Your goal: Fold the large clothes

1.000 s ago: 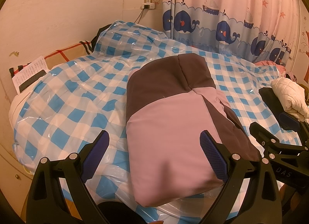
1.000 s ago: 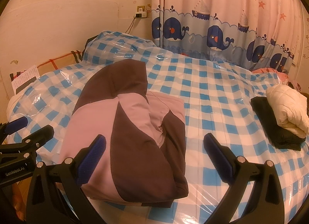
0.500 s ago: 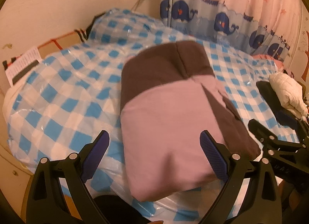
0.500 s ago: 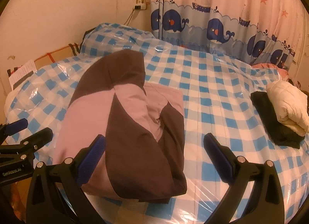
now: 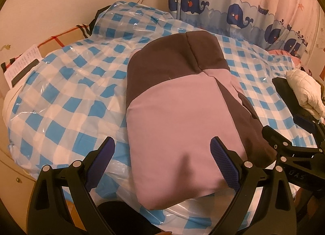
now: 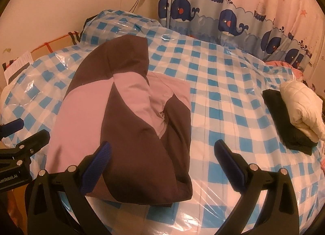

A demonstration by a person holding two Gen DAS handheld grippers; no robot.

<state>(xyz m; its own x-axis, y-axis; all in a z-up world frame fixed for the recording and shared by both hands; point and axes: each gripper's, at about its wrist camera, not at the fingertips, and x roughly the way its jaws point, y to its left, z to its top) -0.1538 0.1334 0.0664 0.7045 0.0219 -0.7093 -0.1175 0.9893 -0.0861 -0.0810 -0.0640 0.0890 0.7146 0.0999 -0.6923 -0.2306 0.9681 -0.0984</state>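
A pink and dark brown jacket [image 5: 178, 117] lies folded lengthwise on the blue checked, plastic-covered bed [image 5: 67, 97], hood end pointing away. It also shows in the right wrist view [image 6: 121, 125]. My left gripper [image 5: 162, 162] is open and empty, just above the jacket's near pink end. My right gripper [image 6: 160, 162] is open and empty, over the jacket's near right brown corner. Each gripper shows at the edge of the other's view.
A folded black garment [image 6: 284, 121] with a cream puffer jacket [image 6: 302, 109] on it lies at the bed's right edge. A whale-print curtain [image 6: 223, 11] hangs behind. A pillow [image 5: 130, 19], a plaid cloth [image 5: 59, 40] and papers [image 5: 22, 66] lie at the far left.
Both grippers have moved forward and lower toward the jacket's near end, which now fills more of each view. Both have stayed open. The jacket has not moved.
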